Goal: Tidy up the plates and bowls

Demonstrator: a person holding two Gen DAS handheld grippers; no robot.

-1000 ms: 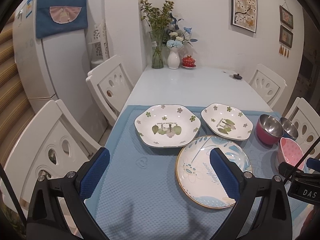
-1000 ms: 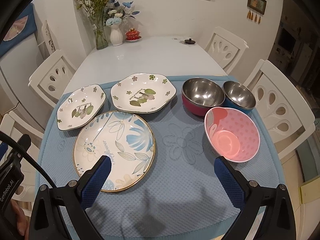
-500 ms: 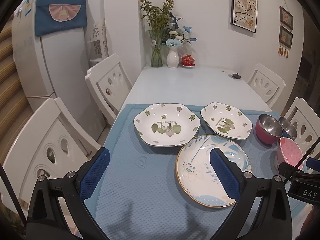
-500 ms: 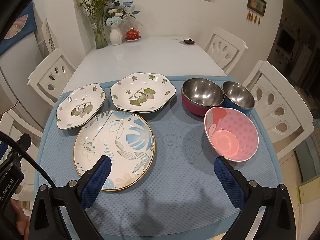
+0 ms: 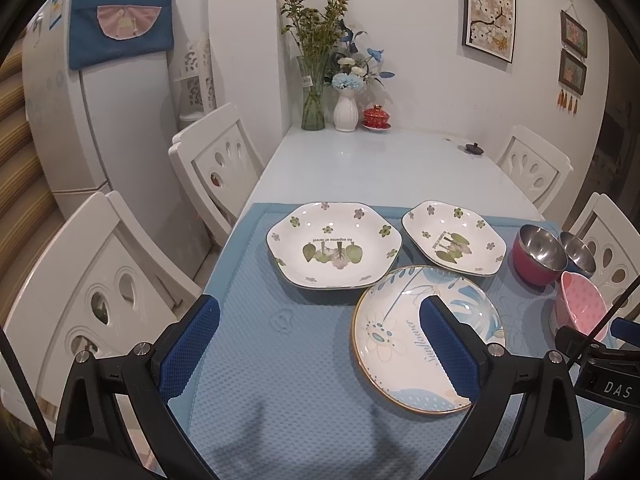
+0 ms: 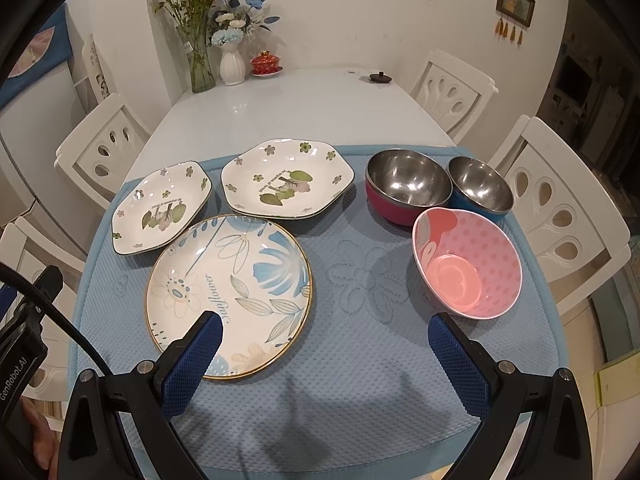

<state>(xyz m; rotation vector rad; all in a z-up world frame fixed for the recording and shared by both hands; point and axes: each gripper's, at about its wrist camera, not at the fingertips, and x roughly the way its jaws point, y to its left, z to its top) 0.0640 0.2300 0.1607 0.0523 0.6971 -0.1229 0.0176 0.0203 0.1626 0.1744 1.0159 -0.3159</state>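
On a blue mat (image 6: 352,360) lie a round blue-flowered plate (image 6: 228,292), two white hexagonal flowered plates (image 6: 160,208) (image 6: 286,184), a red steel bowl (image 6: 406,184), a blue steel bowl (image 6: 480,188) and a pink dotted bowl (image 6: 468,264). The left wrist view shows the round plate (image 5: 400,320), the hexagonal plates (image 5: 334,244) (image 5: 454,238) and the bowls (image 5: 538,252) at the right. My left gripper (image 5: 316,320) is open and empty above the mat's near left. My right gripper (image 6: 324,334) is open and empty above the mat's near edge.
The white table (image 6: 288,108) runs back to vases of flowers (image 6: 204,40), a red lidded cup (image 6: 264,65) and a small dark lid (image 6: 378,77). White chairs (image 6: 560,208) stand on both sides. A fridge (image 5: 100,120) is at the left.
Both grippers have hardly shifted; the views moved only slightly. All plates and bowls lie where they were.
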